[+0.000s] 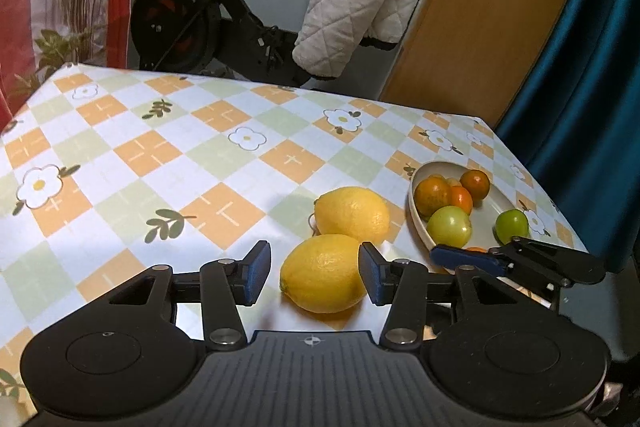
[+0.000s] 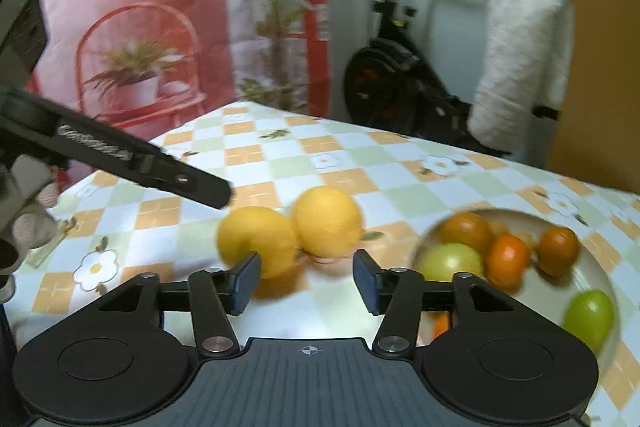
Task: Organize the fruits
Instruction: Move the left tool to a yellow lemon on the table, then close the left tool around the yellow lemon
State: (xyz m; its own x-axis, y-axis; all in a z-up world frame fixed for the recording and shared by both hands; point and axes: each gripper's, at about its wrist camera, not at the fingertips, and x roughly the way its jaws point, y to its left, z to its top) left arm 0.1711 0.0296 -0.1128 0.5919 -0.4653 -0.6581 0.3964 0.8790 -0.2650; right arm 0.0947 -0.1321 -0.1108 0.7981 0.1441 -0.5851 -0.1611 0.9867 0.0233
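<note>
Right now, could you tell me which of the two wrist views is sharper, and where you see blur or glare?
Left wrist view: sharp, the two lemons and the plate crisp, glare on the tablecloth by the near lemon. Right wrist view: motion-blurred throughout, lemons and plate fruit smeared, only the right gripper crisp. Both bend straight edges, fisheye style.

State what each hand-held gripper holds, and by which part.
Nothing is held. The left hand-held gripper is open around the near lemon; the right hand-held gripper is open, empty.

Open right tongs (image 2: 306,281) before two lemons (image 2: 290,231).
</note>
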